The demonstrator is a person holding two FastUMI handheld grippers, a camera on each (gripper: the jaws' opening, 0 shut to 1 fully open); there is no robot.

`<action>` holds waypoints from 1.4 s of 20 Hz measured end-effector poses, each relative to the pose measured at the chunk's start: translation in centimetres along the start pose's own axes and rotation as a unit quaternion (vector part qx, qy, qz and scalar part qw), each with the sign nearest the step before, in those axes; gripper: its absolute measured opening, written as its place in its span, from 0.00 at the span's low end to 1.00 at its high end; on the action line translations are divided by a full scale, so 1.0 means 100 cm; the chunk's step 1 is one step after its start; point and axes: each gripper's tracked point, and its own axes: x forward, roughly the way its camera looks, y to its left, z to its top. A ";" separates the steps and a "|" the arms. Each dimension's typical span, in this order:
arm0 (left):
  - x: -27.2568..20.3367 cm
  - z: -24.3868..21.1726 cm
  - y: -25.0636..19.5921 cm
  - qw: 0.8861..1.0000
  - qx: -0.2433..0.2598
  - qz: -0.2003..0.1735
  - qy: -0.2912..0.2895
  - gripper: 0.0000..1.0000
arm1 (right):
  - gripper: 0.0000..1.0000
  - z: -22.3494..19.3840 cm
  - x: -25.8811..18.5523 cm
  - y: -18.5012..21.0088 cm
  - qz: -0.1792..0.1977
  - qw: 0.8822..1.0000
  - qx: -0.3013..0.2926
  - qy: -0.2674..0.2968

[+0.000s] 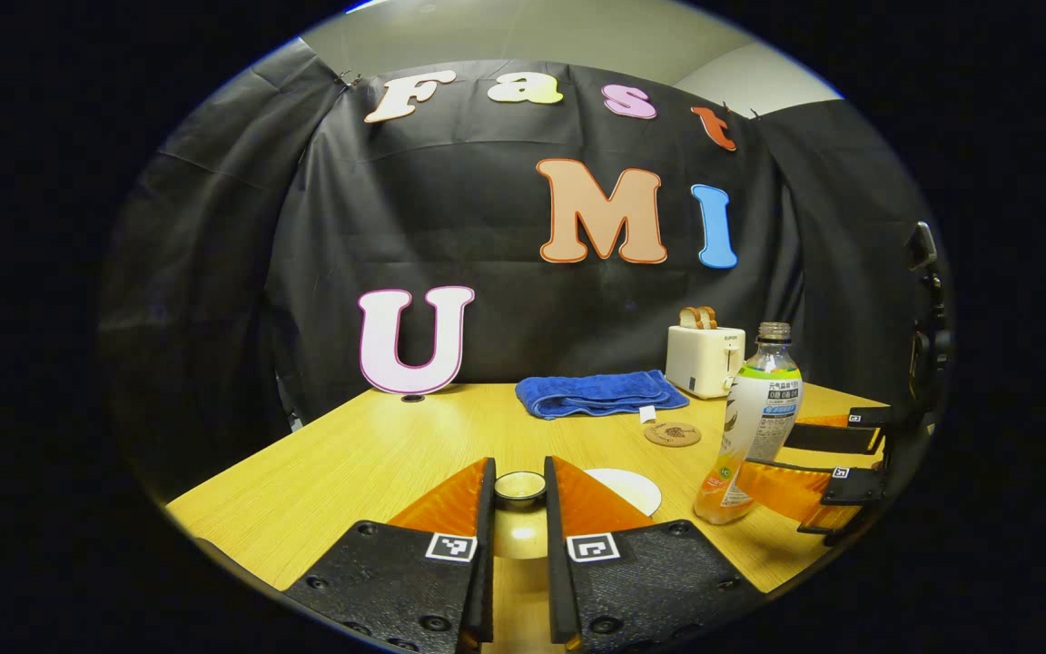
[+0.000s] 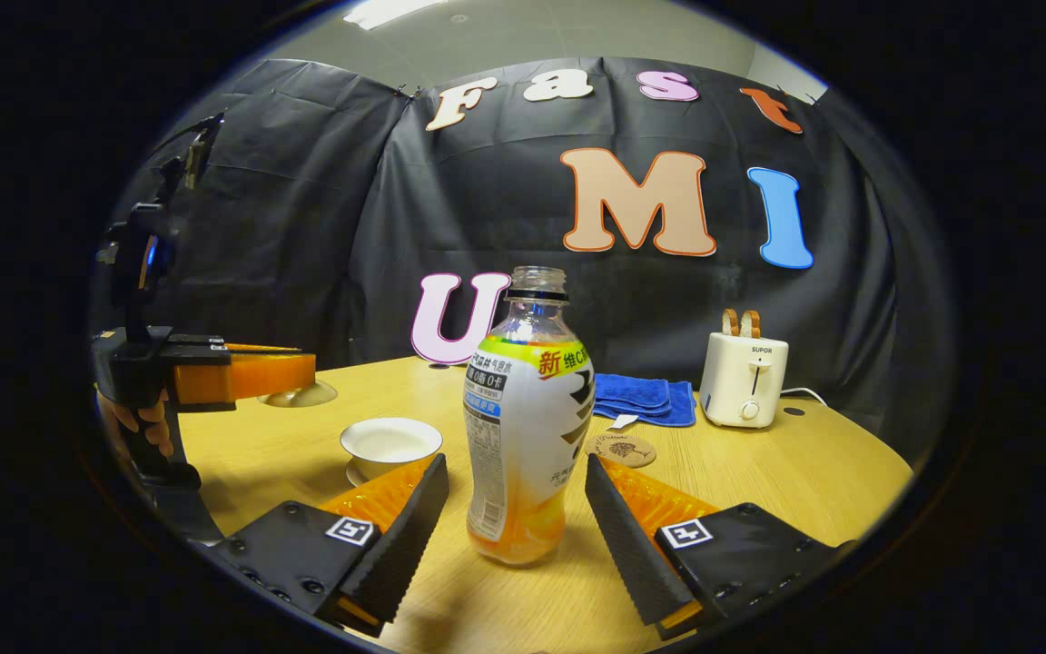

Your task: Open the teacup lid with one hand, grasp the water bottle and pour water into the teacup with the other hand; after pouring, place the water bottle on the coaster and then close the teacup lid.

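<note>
Water bottle [image 2: 527,418]: clear plastic, no cap on the neck, a white label with green, yellow and blue print around the body, orange liquid low in the bottom part. It stands upright on the desk [image 2: 804,472], near its front edge, between the teacup and the coaster.
Right gripper [image 2: 516,509]: wide open, one finger on each side of the bottle's lower body. In the left gripper view its fingers [image 1: 791,486] come close to the bottle [image 1: 753,427], but I cannot tell if they touch it.
Teacup [image 2: 390,444]: white, low and wide, without lid, on a white saucer, left of the bottle toward the front edge.
Teacup lid [image 1: 520,488]: the small round knob sits between the fingers of the left gripper [image 1: 520,495], which is closed on it and holds it above the desk. From the right gripper view the lid [image 2: 298,393] shows as a pale dome under this gripper [image 2: 251,374].
Coaster [image 2: 620,450]: round, brown, with a dark drawing, flat on the desk just behind the bottle, nothing on it.
Hard to see: the cup's inside is pale, and whether it holds water I cannot tell. The hand [image 2: 137,427] holding the left gripper is mostly hidden.
Back edge: blue towel [image 1: 597,393], folded; white toaster [image 1: 705,360] with two bread slices.
</note>
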 end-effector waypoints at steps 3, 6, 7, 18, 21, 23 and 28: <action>-0.001 0.001 0.003 1.000 -0.004 0.002 -0.002 0.21 | 0.94 -0.002 0.003 0.002 -0.002 1.000 -0.003 0.009; 0.000 0.002 0.006 1.000 -0.006 0.002 -0.003 0.22 | 0.88 -0.002 0.006 -0.001 -0.010 1.000 -0.004 0.011; 0.001 0.002 0.006 1.000 -0.006 0.001 -0.004 0.22 | 0.82 -0.003 0.007 -0.001 -0.011 1.000 -0.003 0.011; 0.003 0.015 0.010 1.000 -0.018 -0.002 -0.015 0.21 | 0.65 0.002 0.012 0.000 -0.024 0.994 -0.105 0.014; 0.001 0.012 0.018 1.000 -0.026 0.006 -0.010 0.21 | 0.65 0.010 0.019 -0.004 -0.030 0.986 -0.163 0.012; -0.001 0.010 0.022 0.999 -0.038 0.008 -0.005 0.21 | 0.64 0.014 0.024 -0.009 -0.041 0.978 -0.202 0.015; -0.002 0.012 0.033 0.999 -0.046 0.013 -0.003 0.21 | 0.61 0.014 0.029 -0.016 -0.058 0.944 -0.325 0.015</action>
